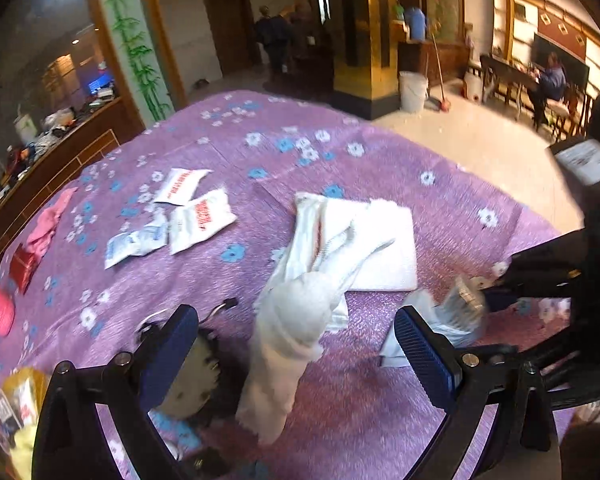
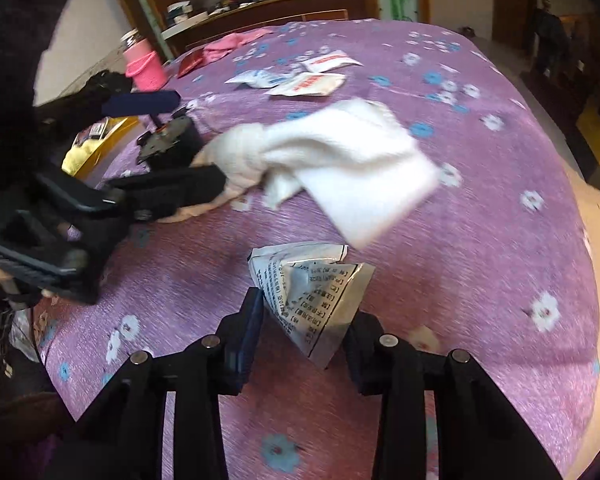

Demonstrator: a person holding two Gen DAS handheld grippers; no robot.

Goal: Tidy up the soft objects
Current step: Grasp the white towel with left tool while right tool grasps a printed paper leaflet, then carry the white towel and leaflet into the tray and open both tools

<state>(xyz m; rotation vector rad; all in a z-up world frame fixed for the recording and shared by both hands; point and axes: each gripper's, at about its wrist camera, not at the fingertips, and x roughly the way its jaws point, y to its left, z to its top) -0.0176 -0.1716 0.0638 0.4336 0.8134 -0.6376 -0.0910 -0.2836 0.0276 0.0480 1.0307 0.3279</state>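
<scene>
**Silver Packet in the Right Gripper, White Cloth Under the Left**

The right gripper is closing its two blue pads onto a crumpled silver packet printed with black text; the packet is sitting between the pads at six o'clock in the right wrist view, and both pads are looking pressed against its sides, so it is being grasped. The packet is lying low over the purple flowered bedspread, near the front of the bed.

Toward twelve o'clock from the packet, a white cloth is lying half bunched, one end twisted into a rope and the other spread flat. In the left wrist view the left gripper is hanging over the twisted end with its jaws standing wide apart, the cloth's rolled part running between the pads without either one pressing it: released, holding nothing.

Farther out, at about ten o'clock in the left wrist view, three small white sachets are lying scattered, and past them at nine o'clock a pink cloth and a red item are sitting near the bed's edge. A pink cup is standing beyond that edge.

The tidying is looking barely begun: the soft things are still spread loosely across the bed, nothing is stacked or gathered in one spot, and the cloth remains unfolded.
</scene>
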